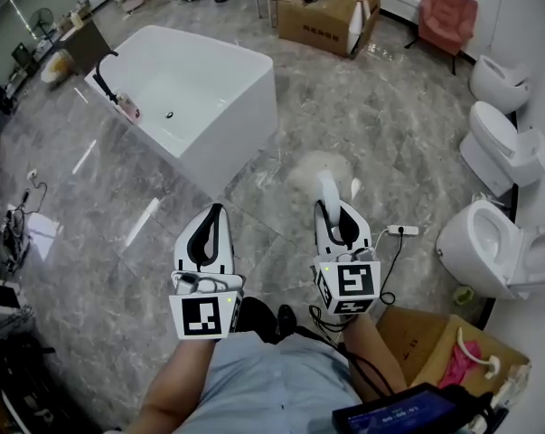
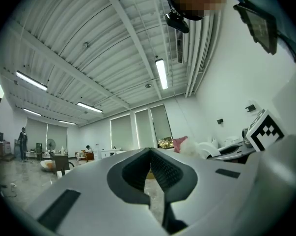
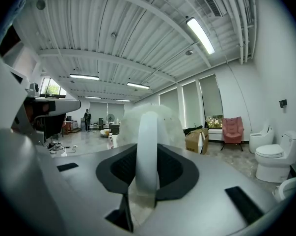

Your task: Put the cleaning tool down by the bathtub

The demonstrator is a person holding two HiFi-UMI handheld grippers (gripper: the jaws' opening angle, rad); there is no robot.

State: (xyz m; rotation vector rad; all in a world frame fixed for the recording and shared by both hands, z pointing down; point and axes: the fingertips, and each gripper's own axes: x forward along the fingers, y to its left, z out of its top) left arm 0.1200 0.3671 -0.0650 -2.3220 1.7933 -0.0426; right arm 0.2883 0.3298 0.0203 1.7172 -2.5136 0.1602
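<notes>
My right gripper (image 1: 333, 208) is shut on the white handle of the cleaning tool (image 1: 326, 188), a brush with a fluffy white head (image 1: 319, 172) held above the grey floor. In the right gripper view the handle (image 3: 148, 149) stands upright between the jaws, with the fluffy head (image 3: 160, 119) behind it. My left gripper (image 1: 216, 213) is beside the right one, shut and holding nothing; the left gripper view shows its pads (image 2: 160, 173) together. The white bathtub (image 1: 195, 98) stands ahead to the left, with a black tap (image 1: 105, 70) on its far rim.
Three white toilets (image 1: 493, 247) line the right wall. A cardboard box (image 1: 331, 16) and a pink chair (image 1: 448, 12) stand at the back. A power strip (image 1: 403, 231) with its cable lies on the floor, and an open box (image 1: 444, 351) is near my right side.
</notes>
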